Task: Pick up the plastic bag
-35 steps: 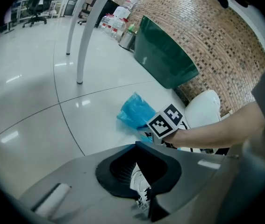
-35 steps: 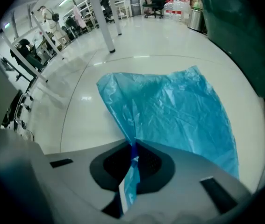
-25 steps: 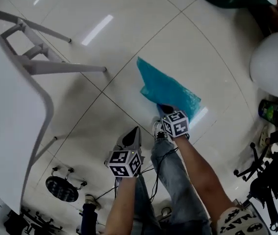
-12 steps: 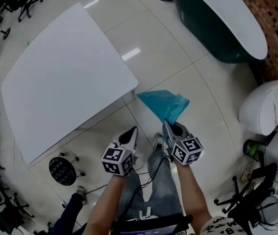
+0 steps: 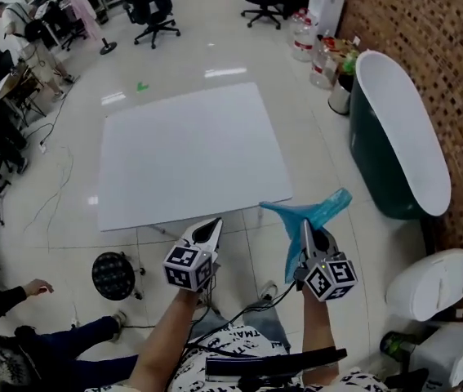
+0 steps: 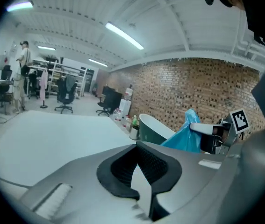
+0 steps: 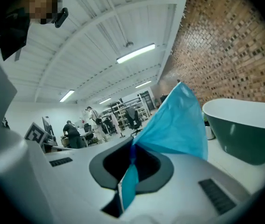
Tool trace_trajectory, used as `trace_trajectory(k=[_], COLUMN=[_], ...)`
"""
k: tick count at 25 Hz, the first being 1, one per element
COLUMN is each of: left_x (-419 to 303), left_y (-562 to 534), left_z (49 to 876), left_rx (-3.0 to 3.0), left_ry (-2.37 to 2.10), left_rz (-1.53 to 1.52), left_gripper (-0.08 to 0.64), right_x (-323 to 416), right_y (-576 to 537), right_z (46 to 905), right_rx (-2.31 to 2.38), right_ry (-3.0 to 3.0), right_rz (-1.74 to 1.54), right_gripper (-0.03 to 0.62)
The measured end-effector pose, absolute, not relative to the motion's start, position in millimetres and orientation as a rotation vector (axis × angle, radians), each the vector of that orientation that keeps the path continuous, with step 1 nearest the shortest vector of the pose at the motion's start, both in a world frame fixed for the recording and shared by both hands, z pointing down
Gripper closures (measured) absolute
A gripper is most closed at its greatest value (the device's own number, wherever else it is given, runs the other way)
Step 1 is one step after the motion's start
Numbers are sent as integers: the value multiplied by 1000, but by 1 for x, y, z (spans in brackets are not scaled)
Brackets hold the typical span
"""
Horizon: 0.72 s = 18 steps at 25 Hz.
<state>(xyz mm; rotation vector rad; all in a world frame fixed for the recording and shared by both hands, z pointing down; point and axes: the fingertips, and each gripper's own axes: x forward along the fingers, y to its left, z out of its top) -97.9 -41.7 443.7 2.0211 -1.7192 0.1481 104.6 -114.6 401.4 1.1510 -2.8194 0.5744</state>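
Note:
The plastic bag [image 5: 309, 212] is thin and bright blue. It stands up crumpled in the air, off the floor, near the white table's near right corner. My right gripper [image 5: 306, 229] is shut on its lower end. In the right gripper view a strip of the bag [image 7: 174, 125] is pinched between the jaws [image 7: 131, 161] and the rest fans out beyond them. My left gripper [image 5: 209, 229] is held beside it to the left, shut and holding nothing. The left gripper view shows its jaws [image 6: 139, 164] closed together, with the bag [image 6: 183, 136] off to the right.
A large white table [image 5: 190, 153] stands ahead. A dark green tub with a white rim [image 5: 378, 137] sits along the brick wall at the right, bottles [image 5: 304, 35] beyond it. A black stool [image 5: 113, 274] is at lower left, a white rounded bin [image 5: 423, 284] at lower right, and office chairs [image 5: 153, 6] are far back.
The bag has come up off the floor in my right gripper. Both grippers rose, and the head view swung from the floor up to the table and the room.

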Motion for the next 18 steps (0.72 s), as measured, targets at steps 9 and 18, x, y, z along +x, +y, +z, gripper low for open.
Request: trace_trajectory(k=[9, 18], left_x=[-202, -254], left_y=[15, 47], left_z=[371, 353], left_rx=[1914, 1839], left_ry=[-2021, -2119], left_rz=[-54, -116], left_gripper=[560, 560], right_x=[9, -61], right_y=[-96, -79], right_z=[306, 296], right_rx=[919, 756], right_ry=[-3045, -3059], right_rz=[486, 438], right_gripper=[584, 584])
